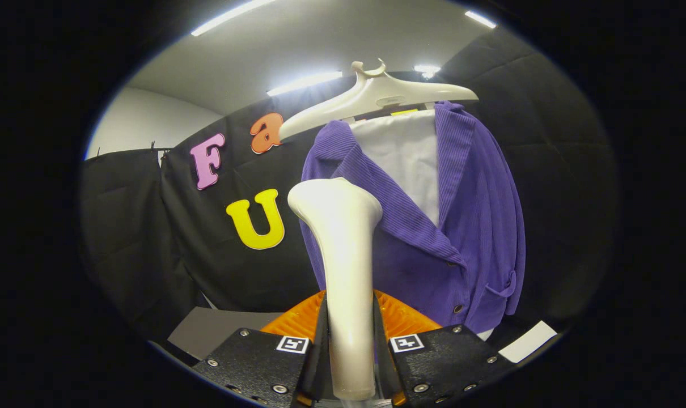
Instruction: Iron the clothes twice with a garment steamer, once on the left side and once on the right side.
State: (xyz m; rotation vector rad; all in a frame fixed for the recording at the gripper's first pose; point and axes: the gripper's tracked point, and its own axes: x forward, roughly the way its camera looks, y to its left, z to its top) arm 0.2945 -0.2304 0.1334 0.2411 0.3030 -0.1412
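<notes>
Steamer [343,266] clamped between jaws, facing cardigan [468,226].

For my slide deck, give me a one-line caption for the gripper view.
Gripper shut on a white garment steamer, its head raised toward a purple jacket on a hanger.

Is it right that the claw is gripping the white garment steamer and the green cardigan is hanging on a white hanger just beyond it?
Not quite: the cardigan is purple, not green, as the gripper view shows. The rest holds: the claw is shut on the white garment steamer, and the cardigan hangs on a white hanger just beyond it.
</notes>
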